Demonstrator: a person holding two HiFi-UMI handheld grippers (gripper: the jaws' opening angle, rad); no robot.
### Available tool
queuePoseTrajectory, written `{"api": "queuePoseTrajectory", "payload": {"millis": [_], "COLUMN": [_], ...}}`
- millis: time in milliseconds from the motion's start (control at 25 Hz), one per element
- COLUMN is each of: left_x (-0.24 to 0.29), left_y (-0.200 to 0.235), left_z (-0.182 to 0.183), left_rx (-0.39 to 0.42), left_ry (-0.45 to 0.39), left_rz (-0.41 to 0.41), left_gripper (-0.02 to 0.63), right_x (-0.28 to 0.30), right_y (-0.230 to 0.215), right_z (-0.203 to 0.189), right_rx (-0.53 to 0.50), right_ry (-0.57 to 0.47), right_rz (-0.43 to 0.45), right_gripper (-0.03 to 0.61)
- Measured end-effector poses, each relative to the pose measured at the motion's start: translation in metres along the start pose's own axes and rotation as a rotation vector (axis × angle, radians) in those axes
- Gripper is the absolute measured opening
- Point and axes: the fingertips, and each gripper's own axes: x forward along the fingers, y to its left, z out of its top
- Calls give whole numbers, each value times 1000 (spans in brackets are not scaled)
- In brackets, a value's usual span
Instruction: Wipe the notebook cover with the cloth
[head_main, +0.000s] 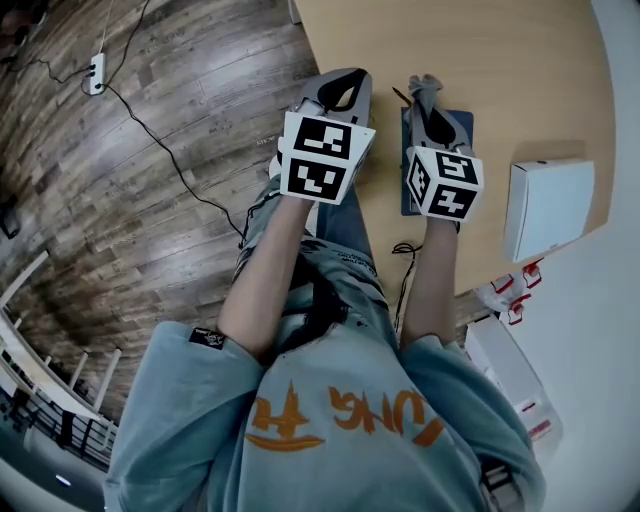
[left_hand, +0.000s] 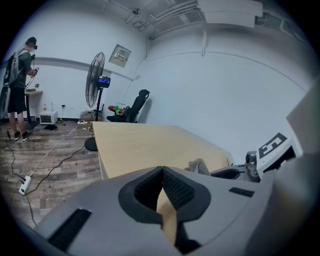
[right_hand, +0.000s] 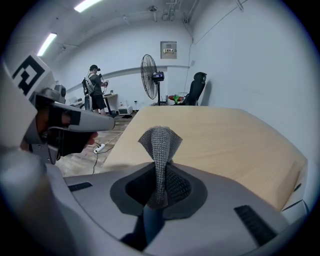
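Grey knitted cloth (right_hand: 159, 142) pinched in the right gripper (head_main: 428, 98), over one dark blue notebook (head_main: 463, 130) on a wooden table (head_main: 500, 50).
Two grippers: left gripper (left_hand: 162, 176) clenched, empty, just beside. One white box (head_main: 548, 207) lies near the notebook.

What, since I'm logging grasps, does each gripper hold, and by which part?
The right gripper pinches the cloth by a bunched fold; the left gripper holds nothing.

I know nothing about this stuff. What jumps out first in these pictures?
Most striking are the two hand-held grippers with black-and-white marker cubes, the left gripper and right gripper side by side at the edge of the wooden table. The right one's jaws pinch a grey knitted cloth above a dark blue notebook; a white box lies to its right.
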Motion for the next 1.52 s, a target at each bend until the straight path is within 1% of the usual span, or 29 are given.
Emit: {"api": "queuePoseTrajectory", "payload": {"millis": [280, 520, 800, 1200, 1520], "left_x": [0, 1, 2, 1, 1], "left_y": [2, -2, -5, -14, -24], "left_z": [3, -2, -3, -9, -15], "left_rx": [-12, -2, 5, 20, 35], "left_ry": [-3, 16, 23, 40, 60], "left_rz": [-3, -8, -7, -19, -46], "left_gripper": [17, 18, 17, 18, 17], "right_x": [7, 10, 8, 0, -9], "right_y": [3, 5, 5, 4, 4], "right_z": [-15, -19, -23, -33, -40], "right_rx": [-13, -33, -102, -55, -22], "right_ry": [68, 95, 144, 135, 127], "right_rz": [10, 3, 7, 8, 1], "right_gripper": [29, 29, 29, 29, 29]}}
